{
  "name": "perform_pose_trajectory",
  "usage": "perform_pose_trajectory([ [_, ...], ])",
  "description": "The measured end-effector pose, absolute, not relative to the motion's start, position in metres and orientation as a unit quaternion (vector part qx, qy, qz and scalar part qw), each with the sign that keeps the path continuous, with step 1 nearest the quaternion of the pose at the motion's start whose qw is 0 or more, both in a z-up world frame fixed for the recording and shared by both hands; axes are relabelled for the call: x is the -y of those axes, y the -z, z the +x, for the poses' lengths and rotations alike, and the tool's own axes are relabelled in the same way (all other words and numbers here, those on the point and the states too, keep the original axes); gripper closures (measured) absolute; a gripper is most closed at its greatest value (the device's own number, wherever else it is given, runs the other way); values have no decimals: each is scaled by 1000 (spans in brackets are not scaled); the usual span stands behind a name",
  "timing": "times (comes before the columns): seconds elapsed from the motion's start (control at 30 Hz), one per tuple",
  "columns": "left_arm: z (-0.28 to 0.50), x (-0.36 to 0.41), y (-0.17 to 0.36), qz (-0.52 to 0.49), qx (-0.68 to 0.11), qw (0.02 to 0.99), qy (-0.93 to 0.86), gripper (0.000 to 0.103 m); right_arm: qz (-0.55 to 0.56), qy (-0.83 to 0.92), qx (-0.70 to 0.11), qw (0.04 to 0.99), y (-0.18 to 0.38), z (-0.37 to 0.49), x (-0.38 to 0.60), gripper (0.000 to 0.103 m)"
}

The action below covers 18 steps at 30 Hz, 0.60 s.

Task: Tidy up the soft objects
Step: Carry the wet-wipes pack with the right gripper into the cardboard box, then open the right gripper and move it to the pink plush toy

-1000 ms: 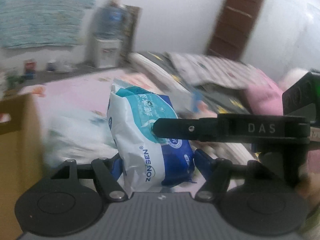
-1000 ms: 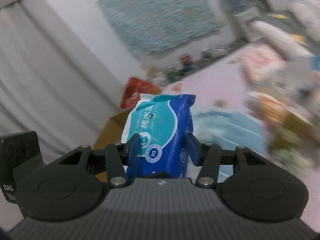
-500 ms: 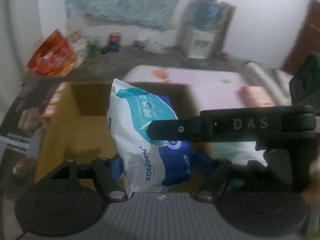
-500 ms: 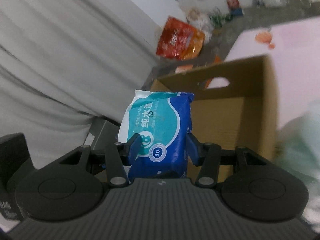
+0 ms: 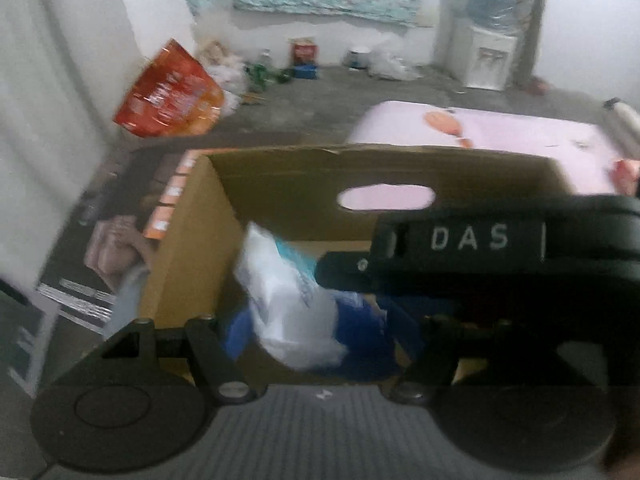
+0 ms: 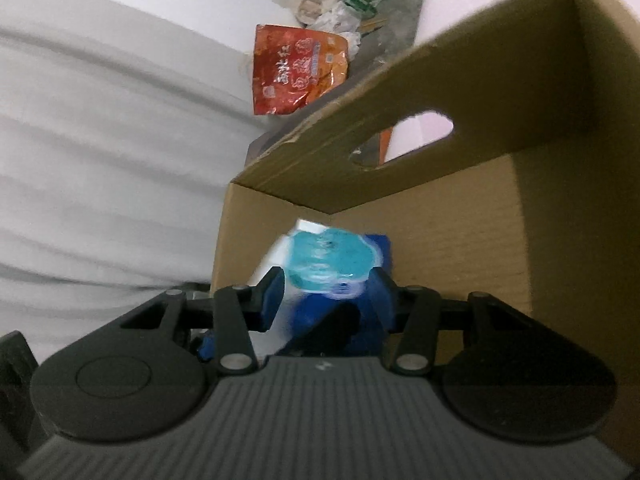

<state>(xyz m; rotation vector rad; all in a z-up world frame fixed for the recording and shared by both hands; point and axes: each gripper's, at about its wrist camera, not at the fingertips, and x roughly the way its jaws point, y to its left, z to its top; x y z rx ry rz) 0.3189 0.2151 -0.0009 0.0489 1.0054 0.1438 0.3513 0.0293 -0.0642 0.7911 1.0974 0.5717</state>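
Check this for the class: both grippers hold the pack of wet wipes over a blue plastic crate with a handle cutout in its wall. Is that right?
Not quite. The container is a brown cardboard box, not a blue plastic crate; both wrist views show it. The rest stands: the left gripper and right gripper hold the pack of wet wipes over it, and its wall has a handle cutout.

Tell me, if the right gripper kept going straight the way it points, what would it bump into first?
Probably the inside of the cardboard box: the right gripper, holding the wipes pack, points into the box's far corner. Depth is unclear, so floor or wall could come first.

wipes pack (image 6: 320, 264) in hand-held gripper (image 6: 328, 300), over cardboard box (image 6: 460, 232)
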Motion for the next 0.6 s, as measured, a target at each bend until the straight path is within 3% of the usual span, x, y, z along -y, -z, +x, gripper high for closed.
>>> perform_pose_trajectory([
  [0.3,313,-219,-4,32,-474,876,-86,30,389,-267,-514,716,80,341,-32,56],
  [0.6,275,-219,-50,-26,-437,896,-70,27,411,-326,-454,720,11,332,18,55],
])
